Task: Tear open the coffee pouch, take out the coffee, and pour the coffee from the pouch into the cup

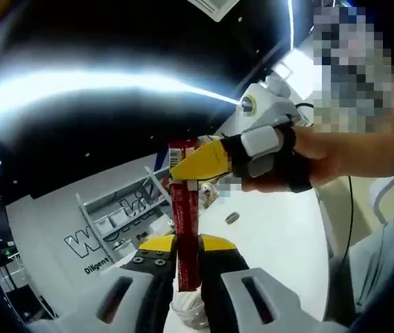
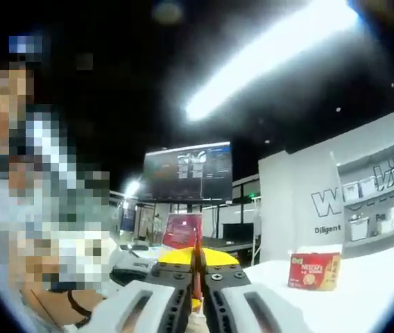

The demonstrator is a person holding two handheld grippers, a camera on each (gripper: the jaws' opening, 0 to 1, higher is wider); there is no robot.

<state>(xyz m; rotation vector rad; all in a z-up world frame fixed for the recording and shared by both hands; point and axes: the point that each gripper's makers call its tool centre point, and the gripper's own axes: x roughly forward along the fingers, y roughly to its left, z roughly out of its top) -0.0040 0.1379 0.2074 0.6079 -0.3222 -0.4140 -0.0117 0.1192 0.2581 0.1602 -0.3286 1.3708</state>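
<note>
Pouch (image 1: 185, 222) clamped; right gripper view adds box (image 2: 313, 270).

White table (image 2: 370, 291) carries a red Nescafé box (image 2: 314, 270), standing upright near its edge. A small round object (image 1: 232, 218) lies on the tabletop; what it is cannot be told. Behind, a white partition wall (image 2: 294, 201) with lettering and a shelf unit (image 1: 124, 208). Large dark monitor (image 2: 189, 171) hangs beyond. Bright ceiling light strip (image 2: 266, 59) overhead.

The left gripper (image 1: 186, 251) is held at lower centre, jaws closed on the pouch (image 1: 185, 229). The right gripper (image 1: 183, 168), gripped by a hand (image 1: 322, 156), is clamped on its top.
</note>
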